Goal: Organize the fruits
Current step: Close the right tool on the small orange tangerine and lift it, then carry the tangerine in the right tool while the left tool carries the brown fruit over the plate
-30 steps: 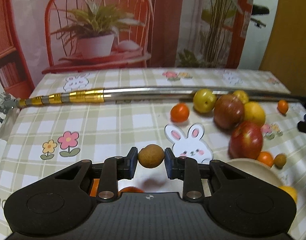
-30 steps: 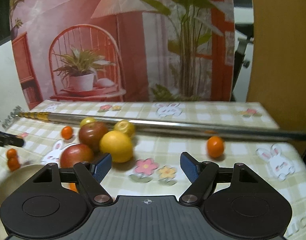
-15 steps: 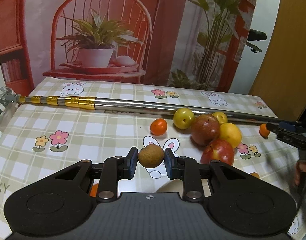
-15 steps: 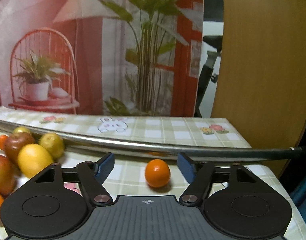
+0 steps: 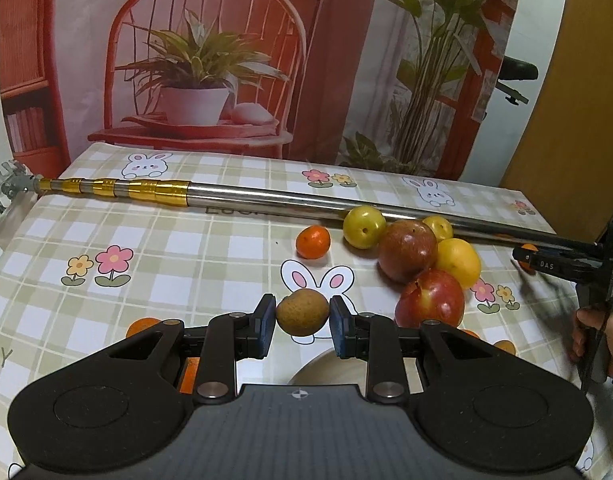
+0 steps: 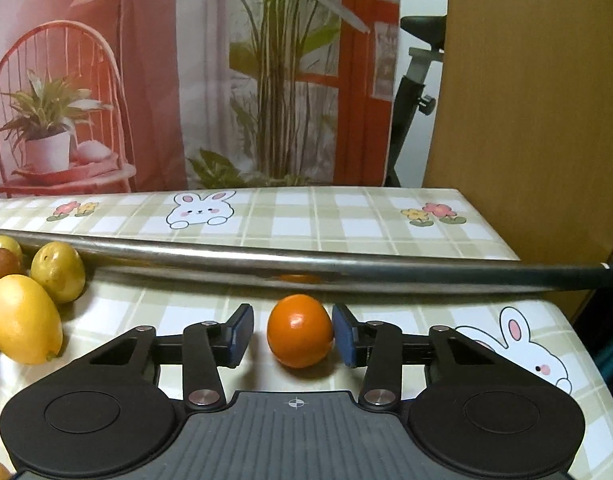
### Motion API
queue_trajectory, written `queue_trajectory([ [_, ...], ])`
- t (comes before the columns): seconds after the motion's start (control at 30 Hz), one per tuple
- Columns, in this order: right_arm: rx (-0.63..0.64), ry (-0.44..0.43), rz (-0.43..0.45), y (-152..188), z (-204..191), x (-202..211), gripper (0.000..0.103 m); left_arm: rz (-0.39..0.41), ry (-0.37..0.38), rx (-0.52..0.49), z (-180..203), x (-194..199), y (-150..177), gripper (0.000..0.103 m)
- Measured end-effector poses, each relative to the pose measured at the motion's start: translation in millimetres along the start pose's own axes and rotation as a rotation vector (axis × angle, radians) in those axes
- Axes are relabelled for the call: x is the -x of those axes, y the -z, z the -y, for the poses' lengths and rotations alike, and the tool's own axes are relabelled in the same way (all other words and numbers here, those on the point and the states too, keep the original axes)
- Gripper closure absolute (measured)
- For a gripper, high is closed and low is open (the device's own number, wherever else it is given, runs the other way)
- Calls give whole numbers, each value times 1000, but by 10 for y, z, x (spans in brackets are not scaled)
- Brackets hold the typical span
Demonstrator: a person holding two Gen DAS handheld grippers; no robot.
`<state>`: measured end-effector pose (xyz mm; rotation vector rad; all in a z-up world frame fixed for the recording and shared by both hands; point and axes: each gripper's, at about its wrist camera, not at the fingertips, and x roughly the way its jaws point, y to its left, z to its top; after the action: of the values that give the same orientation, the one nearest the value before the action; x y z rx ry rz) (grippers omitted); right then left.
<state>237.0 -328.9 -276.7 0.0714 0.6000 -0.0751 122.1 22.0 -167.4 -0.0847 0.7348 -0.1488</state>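
Ahead of your left tool (image 5: 302, 318), a steel pole (image 5: 266, 200) lies across the checked tablecloth (image 5: 186, 272) from left to right. Its gold-banded section (image 5: 146, 190) is out to the far left and ends in a pronged head (image 5: 2, 188). A flower print (image 5: 106, 264) sits ahead and to the left. Just beyond your right tool (image 6: 292, 334) the same pole crosses, with a bunny print (image 6: 200, 210) behind it. Farther ahead hangs a printed backdrop (image 6: 146, 80), and to the right stand a black stand (image 6: 410, 100) and a wooden panel (image 6: 526, 100).

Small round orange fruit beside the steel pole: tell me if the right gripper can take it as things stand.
Probably yes. The small round orange fruit already sits between the open right gripper fingers, nothing blocking; the steel pole lies just behind it.
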Motion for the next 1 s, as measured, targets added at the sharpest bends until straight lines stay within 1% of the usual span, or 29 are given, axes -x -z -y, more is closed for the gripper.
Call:
queue_trajectory([
  [0.07, -11, 4, -9, 5, 9, -8, 70, -2, -2, -4, 1, 2, 8, 72],
  [0.3, -25, 6, -8, 4, 31, -6, 71, -5, 7, 6, 1, -3, 34, 72],
  [0.5, -42, -20, 22, 68, 41, 173, 71, -1, 3, 0, -3, 32, 60, 72],
  [0.7, -86, -103, 63, 87, -50, 533, 71, -11, -1, -5, 0, 94, 112, 72],
  [0.87, -108, -180, 101, 52, -243, 891, 71, -17, 4, -8, 7, 170, 171, 72],
  [1.0, -67, -243, 117, 48, -470, 1153, 71, -22, 14, -9, 4, 239, 218, 72],
])
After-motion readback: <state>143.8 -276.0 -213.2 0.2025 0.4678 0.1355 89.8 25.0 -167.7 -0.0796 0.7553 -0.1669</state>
